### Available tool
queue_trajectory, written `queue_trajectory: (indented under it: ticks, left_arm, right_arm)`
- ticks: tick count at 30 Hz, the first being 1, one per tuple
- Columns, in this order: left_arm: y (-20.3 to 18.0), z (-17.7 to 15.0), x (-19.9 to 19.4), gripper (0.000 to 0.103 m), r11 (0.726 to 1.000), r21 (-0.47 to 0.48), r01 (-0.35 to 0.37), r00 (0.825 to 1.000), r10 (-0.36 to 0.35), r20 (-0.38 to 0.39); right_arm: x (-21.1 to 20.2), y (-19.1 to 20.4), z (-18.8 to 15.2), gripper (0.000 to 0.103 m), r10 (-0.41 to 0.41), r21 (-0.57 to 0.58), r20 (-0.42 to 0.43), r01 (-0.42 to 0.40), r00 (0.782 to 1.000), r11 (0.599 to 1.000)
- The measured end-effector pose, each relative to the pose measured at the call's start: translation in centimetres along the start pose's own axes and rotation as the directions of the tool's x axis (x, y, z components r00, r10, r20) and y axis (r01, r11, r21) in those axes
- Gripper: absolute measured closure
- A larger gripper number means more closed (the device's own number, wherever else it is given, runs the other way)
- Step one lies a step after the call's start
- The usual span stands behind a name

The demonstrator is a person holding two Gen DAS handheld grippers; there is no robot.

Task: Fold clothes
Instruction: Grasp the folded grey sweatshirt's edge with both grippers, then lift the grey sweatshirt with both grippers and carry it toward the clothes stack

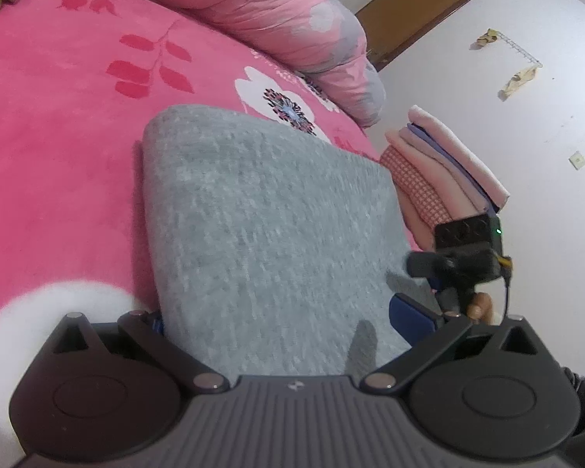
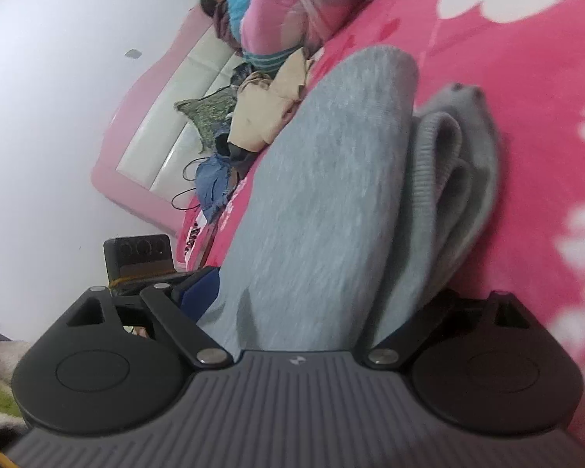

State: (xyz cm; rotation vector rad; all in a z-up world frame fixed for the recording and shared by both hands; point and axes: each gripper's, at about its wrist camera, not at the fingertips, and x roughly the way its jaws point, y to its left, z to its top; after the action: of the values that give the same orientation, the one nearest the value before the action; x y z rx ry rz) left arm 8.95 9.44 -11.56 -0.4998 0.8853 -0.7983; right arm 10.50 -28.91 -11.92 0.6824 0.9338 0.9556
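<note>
One grey knit garment (image 1: 261, 234) fills both my views, folded into a thick pad with a rounded far edge; its surface is nubbly and heathered, and in the right wrist view I see ribbed layers (image 2: 448, 163) stacked at its side. It lies on the pink flowered blanket (image 1: 58, 117) of a bed. My left gripper (image 1: 284, 319) has its fingers spread wide, one at each side of the near edge, the cloth running between them. My right gripper (image 2: 292, 300) is equally wide, straddling the same garment from its end; whether either is actually pinching the cloth I cannot tell. Just beyond the sweater sits a stack of folded clothes (image 1: 444, 171) in pink, lilac and check. A rolled pink quilt (image 1: 277, 19) lies further back, against the white wall (image 1: 526, 156).
</note>
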Motion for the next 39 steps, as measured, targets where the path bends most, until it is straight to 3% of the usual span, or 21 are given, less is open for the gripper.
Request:
queue_trajectory:
  ticks: [3, 9, 13, 19, 25, 32, 39]
  left_arm:
    - [0.0, 0.0, -0.3, 0.002, 1.000, -0.017, 0.018, 1.000, -0.018, 0.003]
    - [-0.9, 0.3, -0.7, 0.002, 0.997, -0.045, 0.068, 0.997, -0.066, 0.029]
    - [-1.8, 0.5, -1.6, 0.005, 0.992, -0.059, 0.114, 0.992, -0.110, 0.061]
    - [-5.1, 0.2, -2.5, 0.005, 0.991, -0.005, 0.136, 0.989, -0.135, 0.066]
    - [-9.6, -0.4, -2.1, 0.005, 0.976, 0.089, 0.201, 0.979, -0.204, 0.023]
    - [-16.6, -0.1, 3.9, 0.005, 0.944, 0.183, 0.275, 0.957, -0.251, -0.146]
    - [-26.0, -1.3, 13.6, 0.005, 0.887, 0.285, 0.363, 0.908, -0.267, -0.323]
  right_arm:
    - [0.3, -0.2, 0.4, 0.048, -0.020, 0.036, 0.002, 0.020, 1.000, 0.999]
    - [0.0, 1.9, 0.1, 0.061, -0.099, 0.029, 0.005, 0.098, 0.995, 0.995]
    - [-0.2, 3.6, 0.2, 0.063, -0.124, 0.012, 0.015, 0.124, 0.992, 0.992]
    - [-1.9, 6.5, -0.5, 0.063, -0.157, -0.011, 0.055, 0.158, 0.986, 0.987]
    - [-6.7, 8.8, -3.9, 0.063, -0.178, -0.005, 0.155, 0.181, 0.972, 0.984]
    - [-14.6, 9.5, -9.2, 0.064, -0.245, 0.056, 0.298, 0.239, 0.923, 0.969]
    - [-25.6, 8.4, -12.0, 0.064, -0.385, 0.104, 0.370, 0.375, 0.845, 0.921]
